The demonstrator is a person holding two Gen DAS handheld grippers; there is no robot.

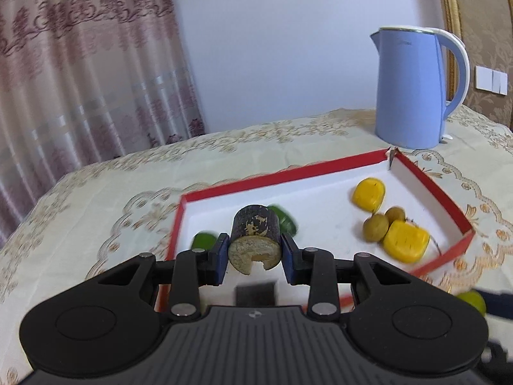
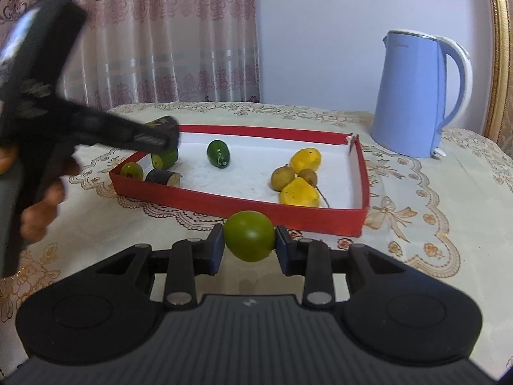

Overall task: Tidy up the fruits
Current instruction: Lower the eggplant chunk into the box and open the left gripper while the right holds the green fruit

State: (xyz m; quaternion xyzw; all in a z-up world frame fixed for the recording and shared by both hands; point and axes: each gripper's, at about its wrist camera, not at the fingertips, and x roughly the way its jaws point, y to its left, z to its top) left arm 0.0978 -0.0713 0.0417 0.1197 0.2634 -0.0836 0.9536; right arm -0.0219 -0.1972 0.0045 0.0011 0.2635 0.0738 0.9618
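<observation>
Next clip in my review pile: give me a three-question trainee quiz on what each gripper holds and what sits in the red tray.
1. True or false: the left gripper is shut on a dark-skinned cut fruit piece above the red tray.
2. What does the right gripper hold? A) a yellow fruit chunk B) a round green fruit C) nothing
3. Fill in: behind the tray's far right corner stands a blue ____.

Key
1. True: its blue pads clamp the piece from both sides.
2. B, held in front of the tray's near wall, outside it.
3. Kettle, standing on the embroidered tablecloth.
</observation>
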